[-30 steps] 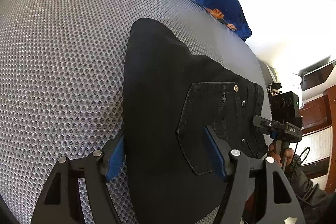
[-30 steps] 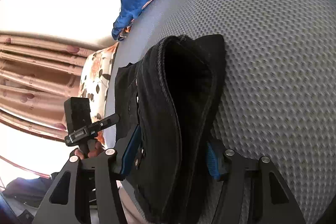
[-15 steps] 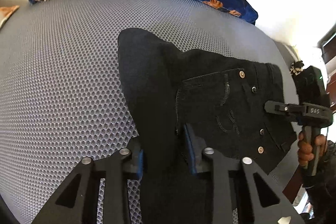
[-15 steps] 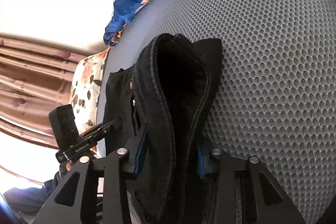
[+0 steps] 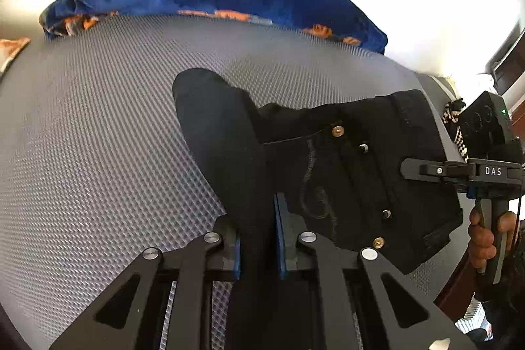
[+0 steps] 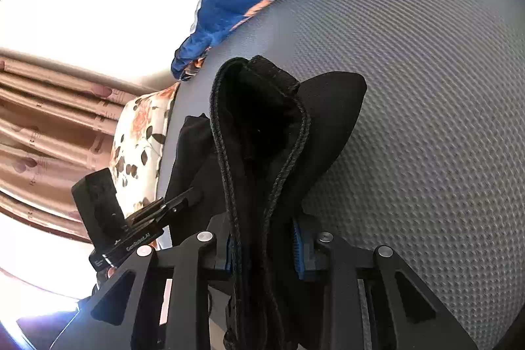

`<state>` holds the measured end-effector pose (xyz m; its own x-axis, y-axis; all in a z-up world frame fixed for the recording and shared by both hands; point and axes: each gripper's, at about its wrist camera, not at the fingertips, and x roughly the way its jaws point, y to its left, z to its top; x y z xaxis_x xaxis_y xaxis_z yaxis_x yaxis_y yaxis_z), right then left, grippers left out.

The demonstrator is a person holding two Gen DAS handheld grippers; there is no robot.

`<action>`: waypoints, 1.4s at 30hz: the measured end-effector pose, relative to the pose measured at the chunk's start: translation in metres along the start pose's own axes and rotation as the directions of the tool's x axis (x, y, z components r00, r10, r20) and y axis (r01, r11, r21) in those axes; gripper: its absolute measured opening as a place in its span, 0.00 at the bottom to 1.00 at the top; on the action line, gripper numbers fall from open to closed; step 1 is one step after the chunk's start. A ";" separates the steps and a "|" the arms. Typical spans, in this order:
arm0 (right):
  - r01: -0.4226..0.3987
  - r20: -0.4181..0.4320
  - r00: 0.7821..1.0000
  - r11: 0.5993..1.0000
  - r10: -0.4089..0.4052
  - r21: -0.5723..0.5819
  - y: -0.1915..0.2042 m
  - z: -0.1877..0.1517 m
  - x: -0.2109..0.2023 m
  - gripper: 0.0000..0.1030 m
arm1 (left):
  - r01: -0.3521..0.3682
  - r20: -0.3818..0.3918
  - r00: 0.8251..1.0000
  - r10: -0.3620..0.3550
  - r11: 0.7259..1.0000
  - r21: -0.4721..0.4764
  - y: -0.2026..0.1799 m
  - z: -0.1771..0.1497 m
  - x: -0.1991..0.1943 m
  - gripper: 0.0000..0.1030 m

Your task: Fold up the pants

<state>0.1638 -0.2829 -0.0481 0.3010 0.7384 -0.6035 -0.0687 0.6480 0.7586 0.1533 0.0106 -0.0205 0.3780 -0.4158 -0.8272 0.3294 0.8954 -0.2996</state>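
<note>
Both tools just closed: left tool (image 5: pixel 257 246) and right tool (image 6: pixel 264 248) clamped on pants (image 5: pixel 344 173). Risk: thick bunched denim slips during lift, fold collapses on mattress (image 5: pixel 98 136).

The lower part of the black pants (image 5: pixel 344 173) runs out of the left wrist view's bottom edge, behind the left tool (image 5: pixel 257 246). In the right wrist view the waistband's (image 6: pixel 262 153) near end is cut off likewise.

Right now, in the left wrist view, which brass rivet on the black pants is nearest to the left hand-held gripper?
The lower brass rivet, beside the left hand-held gripper at the pocket's bottom; the upper rivet sits farther up the black pants.
</note>
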 end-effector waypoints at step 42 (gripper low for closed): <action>0.270 0.113 0.958 0.962 -0.264 -0.037 -0.004 0.093 0.071 0.48 | -0.129 0.059 0.989 0.136 0.985 -0.114 0.086 0.072 0.071 0.50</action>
<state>0.2739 -0.2502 -0.0711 0.4135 0.5149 -0.7510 -0.0200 0.8297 0.5578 0.2709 0.0464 -0.0702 0.4698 -0.2986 -0.8307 0.1773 0.9538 -0.2425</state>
